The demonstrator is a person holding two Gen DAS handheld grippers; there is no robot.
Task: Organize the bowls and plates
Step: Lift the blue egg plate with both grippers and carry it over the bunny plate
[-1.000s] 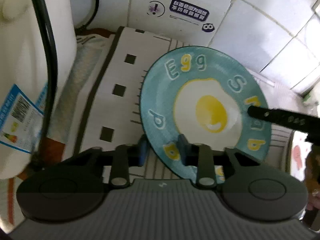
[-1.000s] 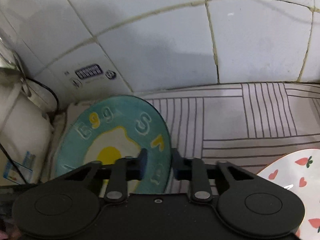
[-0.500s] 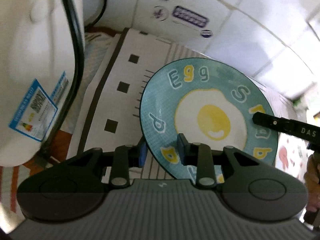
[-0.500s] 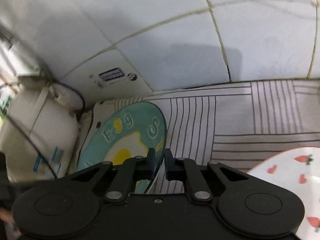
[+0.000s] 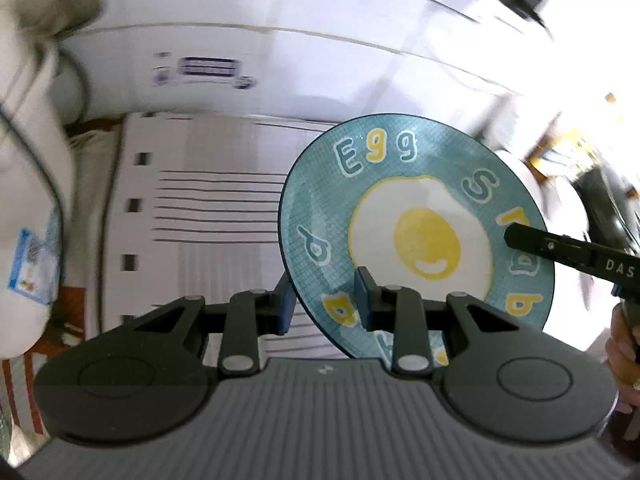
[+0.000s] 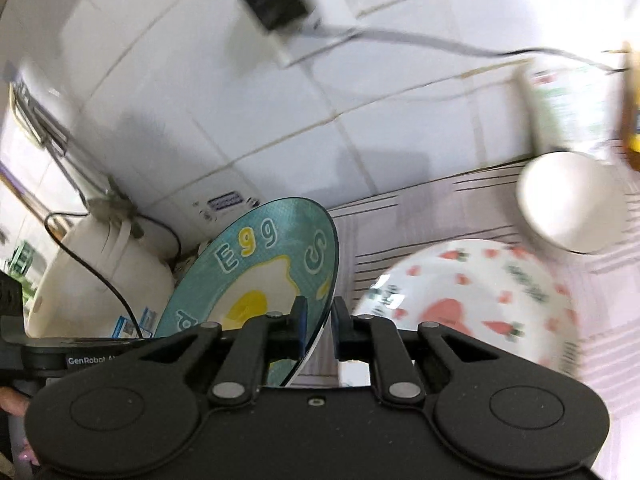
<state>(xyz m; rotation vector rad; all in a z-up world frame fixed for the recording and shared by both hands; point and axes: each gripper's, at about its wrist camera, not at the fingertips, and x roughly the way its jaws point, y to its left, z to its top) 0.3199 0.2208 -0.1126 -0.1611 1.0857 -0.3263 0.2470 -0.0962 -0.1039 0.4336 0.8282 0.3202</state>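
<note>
A teal plate (image 5: pixel 420 208) with a fried egg and letters printed on it hangs tilted above the striped mat (image 5: pixel 208 200). My left gripper (image 5: pixel 324 300) is shut on its lower rim, one blue pad on each face. The right gripper's finger (image 5: pixel 552 246) reaches in over the plate's right rim. In the right wrist view the teal plate (image 6: pixel 256 264) stands edge-on, and my right gripper (image 6: pixel 320 320) clamps that rim. Its jaws are opening slightly, with the rim still between the pads.
A white appliance (image 5: pixel 24 200) with a black cord stands at the left. A strawberry-print plate (image 6: pixel 480 304) lies on the mat to the right, with a white bowl (image 6: pixel 568 200) behind it. The tiled wall (image 6: pixel 360 100) carries a plug. A hand (image 5: pixel 624 352) shows at the right edge.
Both grippers have risen with the teal plate, which now tilts above the mat. The right wrist view has swung right, so the strawberry plate shows more fully and the white bowl has appeared.
</note>
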